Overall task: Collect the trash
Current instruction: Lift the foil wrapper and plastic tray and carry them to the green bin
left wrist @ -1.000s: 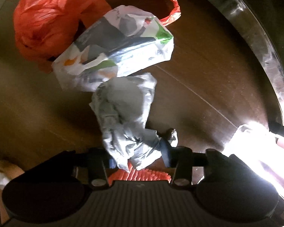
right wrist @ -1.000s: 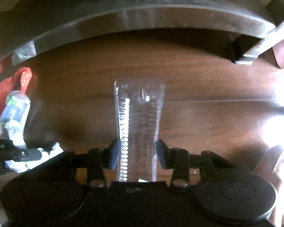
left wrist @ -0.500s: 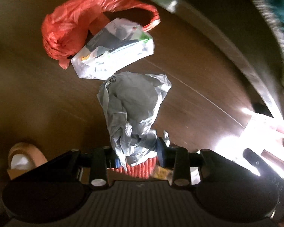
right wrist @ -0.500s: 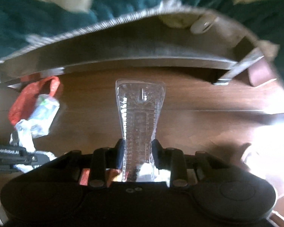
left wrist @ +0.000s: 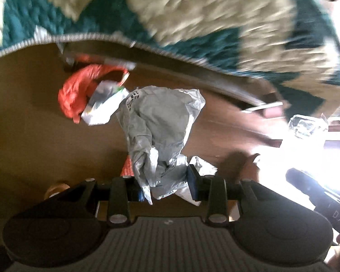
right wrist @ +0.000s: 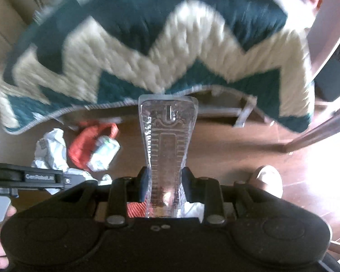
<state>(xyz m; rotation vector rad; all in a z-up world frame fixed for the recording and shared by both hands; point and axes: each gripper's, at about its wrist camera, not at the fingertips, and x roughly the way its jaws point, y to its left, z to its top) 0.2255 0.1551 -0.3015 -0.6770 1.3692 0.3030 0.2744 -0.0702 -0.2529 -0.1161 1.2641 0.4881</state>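
Currently the left hand-held gripper (left wrist: 165, 184) is closed on a crumpled grey-white plastic bag (left wrist: 157, 133), which is lifted clear of the brown wooden floor (left wrist: 34, 136). The right hand-held gripper (right wrist: 163, 184) is clamped on a clear ribbed plastic bottle (right wrist: 166, 149), which is held pointing forward, also off the floor. Two items are thus judged as picked up. Left on the floor, near the edge of the teal-and-cream zigzag rug (right wrist: 147, 56), are an orange plastic bag (right wrist: 83, 145) and a white printed packet with green markings (right wrist: 104, 155), touching each other. No bin or collection bag can be seen, so drop-off is judged as not yet done.

Writing: white lettering on the left device's side arm (right wrist: 37, 177) is seen in the right view, too small to be read surely. "DAS" is seen partly on a black part at the left view's right edge. A dark printed patch on the grey bag cannot be read.
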